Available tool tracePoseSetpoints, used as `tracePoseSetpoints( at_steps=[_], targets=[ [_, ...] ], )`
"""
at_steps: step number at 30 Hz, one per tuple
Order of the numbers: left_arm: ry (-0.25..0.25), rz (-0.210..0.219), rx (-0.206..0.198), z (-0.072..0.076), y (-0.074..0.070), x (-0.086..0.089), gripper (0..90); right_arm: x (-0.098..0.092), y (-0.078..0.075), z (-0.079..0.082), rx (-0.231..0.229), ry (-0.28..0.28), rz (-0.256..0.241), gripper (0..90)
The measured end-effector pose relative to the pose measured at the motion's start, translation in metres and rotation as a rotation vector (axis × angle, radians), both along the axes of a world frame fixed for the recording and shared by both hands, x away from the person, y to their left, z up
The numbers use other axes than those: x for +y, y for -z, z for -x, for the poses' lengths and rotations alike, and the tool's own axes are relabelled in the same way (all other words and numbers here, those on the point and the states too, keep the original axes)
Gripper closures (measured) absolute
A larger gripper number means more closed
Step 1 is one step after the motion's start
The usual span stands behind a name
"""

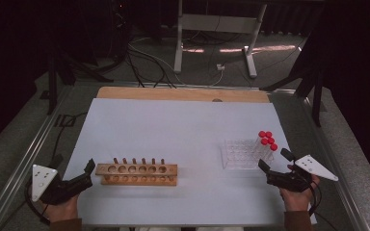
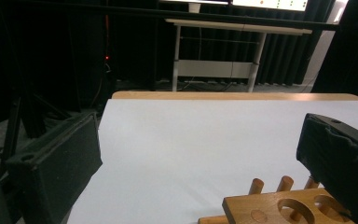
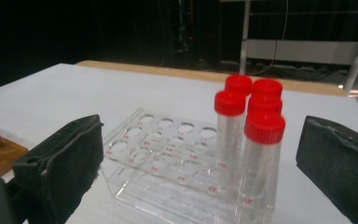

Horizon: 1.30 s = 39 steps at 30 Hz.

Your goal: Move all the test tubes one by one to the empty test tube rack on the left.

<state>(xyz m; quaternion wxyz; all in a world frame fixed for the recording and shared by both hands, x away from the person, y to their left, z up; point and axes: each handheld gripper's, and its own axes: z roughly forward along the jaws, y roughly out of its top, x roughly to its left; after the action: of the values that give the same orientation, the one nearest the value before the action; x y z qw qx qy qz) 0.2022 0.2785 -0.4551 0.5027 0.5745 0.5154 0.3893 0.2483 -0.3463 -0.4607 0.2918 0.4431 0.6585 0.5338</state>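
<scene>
A wooden rack [image 1: 138,173] with a row of round holes and pegs lies on the white table cover, left of centre. My left gripper [image 1: 89,173] stands open just left of its end, which shows at the lower right between the jaws of the left gripper [image 2: 198,156] as the wooden rack [image 2: 279,210]. A clear plastic rack [image 1: 241,154] at the right holds several red-capped tubes [image 1: 268,139] upright at its right end. My right gripper [image 1: 273,160] is open just in front of them. Between the jaws of the right gripper [image 3: 200,161] stand the tubes [image 3: 251,130] in the clear rack [image 3: 158,154].
The white cover [image 1: 183,130] spans the table, with a bare wooden strip [image 1: 183,94] along the far edge. Metal rails [image 1: 33,149] run along both sides. Beyond the table stands a white desk frame [image 1: 217,24] with cables on the floor.
</scene>
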Motion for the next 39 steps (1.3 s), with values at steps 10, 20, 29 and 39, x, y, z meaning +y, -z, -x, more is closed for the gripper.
tracePoseSetpoints(
  at_steps=[10,20,29,39],
  targets=[
    [-0.008,-0.004,0.003,0.001,0.002,-0.001,0.6,-0.003,-0.012,0.0,-0.027,-0.015,-0.029,0.4],
    [-0.02,-0.002,-0.003,0.002,0.004,-0.003,0.6,-0.008,-0.011,-0.009,0.075,0.009,0.018,14.6],
    [-0.014,-0.009,0.002,0.001,0.006,-0.007,0.6,-0.013,0.01,-0.026,0.146,0.094,0.087,45.2],
    [-0.01,-0.012,0.006,0.001,0.007,-0.009,0.6,-0.009,0.02,-0.035,0.157,0.115,0.129,67.1]
  ],
)
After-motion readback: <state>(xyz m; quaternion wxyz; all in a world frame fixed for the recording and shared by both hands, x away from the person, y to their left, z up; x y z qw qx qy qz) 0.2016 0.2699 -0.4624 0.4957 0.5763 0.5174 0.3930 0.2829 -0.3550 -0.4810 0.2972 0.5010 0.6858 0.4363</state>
